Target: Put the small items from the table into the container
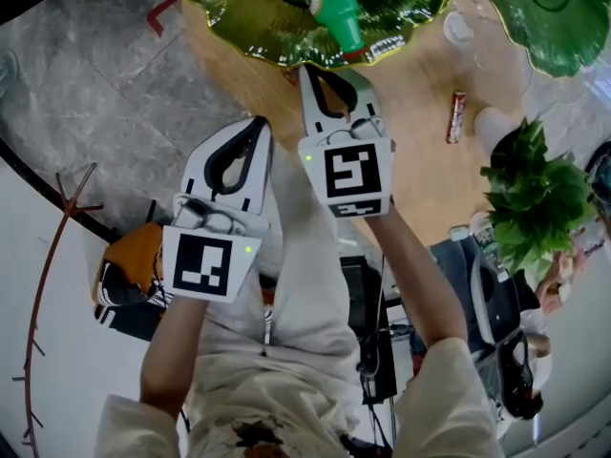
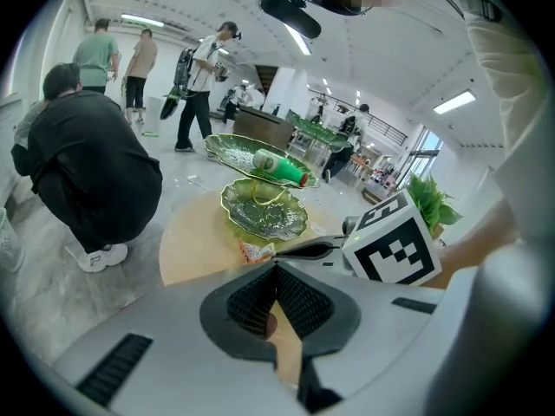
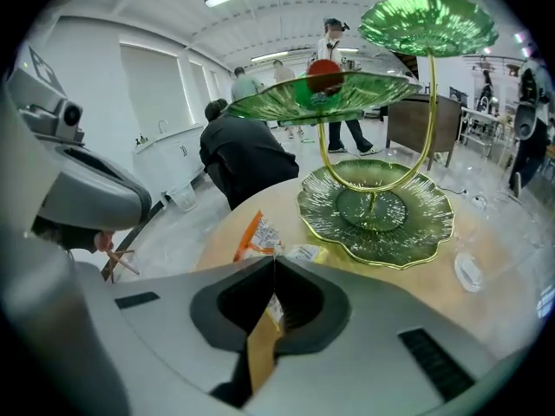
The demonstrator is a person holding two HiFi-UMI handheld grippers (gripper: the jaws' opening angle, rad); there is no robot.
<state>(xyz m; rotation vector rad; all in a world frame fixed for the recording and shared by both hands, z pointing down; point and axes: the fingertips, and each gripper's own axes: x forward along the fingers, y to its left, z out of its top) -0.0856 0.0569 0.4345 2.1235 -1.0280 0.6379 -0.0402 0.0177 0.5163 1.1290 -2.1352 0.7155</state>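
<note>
Orange-white packet (image 3: 257,232) nipped by right gripper (image 3: 274,260) jaws; left gripper (image 2: 277,265) jaws together.

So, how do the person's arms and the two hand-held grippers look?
The left hand-held gripper and the right hand-held gripper are both white, with black ribbed pads round a teardrop opening. Each carries a white cube with black square markers and a small green light. I see no cables on them. The person wears a cream top with short sleeves.
</note>
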